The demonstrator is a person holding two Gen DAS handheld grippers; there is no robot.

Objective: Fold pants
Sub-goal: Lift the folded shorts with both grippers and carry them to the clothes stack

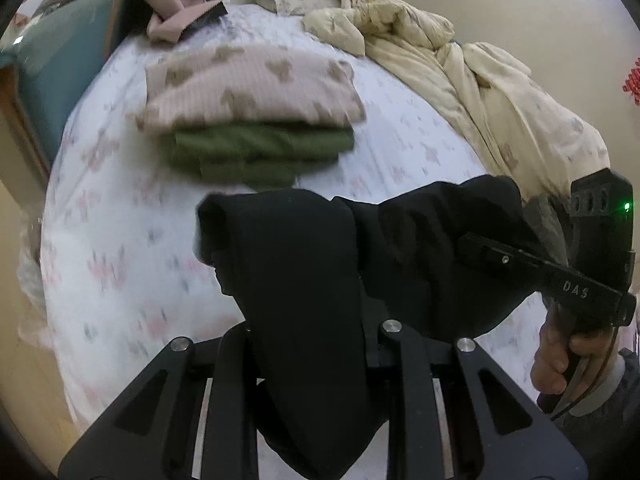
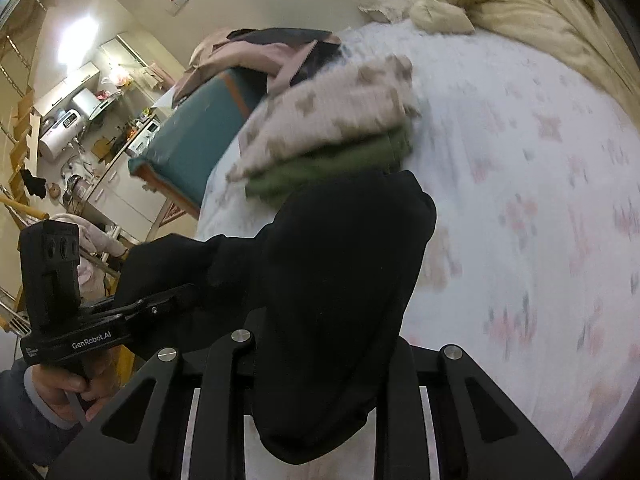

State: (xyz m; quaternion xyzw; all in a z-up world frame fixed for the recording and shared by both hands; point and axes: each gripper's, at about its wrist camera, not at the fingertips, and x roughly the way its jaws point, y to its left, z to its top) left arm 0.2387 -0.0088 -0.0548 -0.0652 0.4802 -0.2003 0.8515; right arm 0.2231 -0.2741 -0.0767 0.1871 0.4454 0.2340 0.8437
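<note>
Black fabric pants [image 1: 304,280] hang bunched above the floral-sheeted bed [image 1: 132,248], clamped at 2 points: left tool [image 1: 316,332] and right tool [image 2: 320,344] both narrowed on the cloth. A folded pink-and-green clothing stack [image 1: 252,120] lies beyond.

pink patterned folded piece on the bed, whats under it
Under the pink patterned garment lies a folded olive green garment, its front edge sticking out. Both rest on the floral bedsheet. How far the green one reaches underneath is covered, as is anything else in the stack.
</note>
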